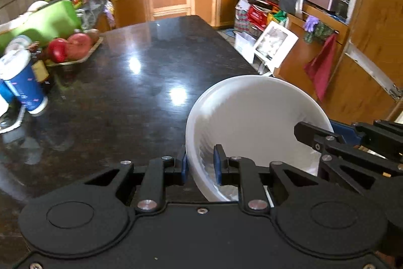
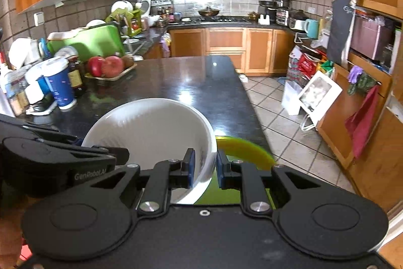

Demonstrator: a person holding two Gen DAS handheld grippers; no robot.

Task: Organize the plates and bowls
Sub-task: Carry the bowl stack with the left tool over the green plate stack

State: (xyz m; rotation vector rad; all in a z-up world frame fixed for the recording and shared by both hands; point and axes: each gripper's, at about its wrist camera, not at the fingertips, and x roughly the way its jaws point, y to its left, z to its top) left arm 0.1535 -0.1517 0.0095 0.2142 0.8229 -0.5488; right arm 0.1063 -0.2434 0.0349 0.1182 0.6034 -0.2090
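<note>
A large white bowl (image 1: 252, 122) hangs above the black countertop (image 1: 141, 72), carried by both grippers. My left gripper (image 1: 201, 164) is shut on the bowl's left rim, one blue pad outside the wall and one inside. My right gripper (image 2: 204, 167) is shut on the bowl's (image 2: 151, 130) right rim in the same way. Each gripper shows in the other's view, the right one (image 1: 352, 143) at the bowl's far rim and the left one (image 2: 63, 155) at the lower left. A yellow-green plate (image 2: 244, 148) lies blurred below and right of the bowl, at the counter's right edge.
At the counter's left stand blue paper cups (image 2: 60, 82), bottles and a tray of red fruit (image 2: 108, 67). A green dish rack with white dishes (image 2: 88, 42) sits behind them. The counter's right edge drops to a tiled floor (image 2: 284, 122) with boxes and wooden cabinets.
</note>
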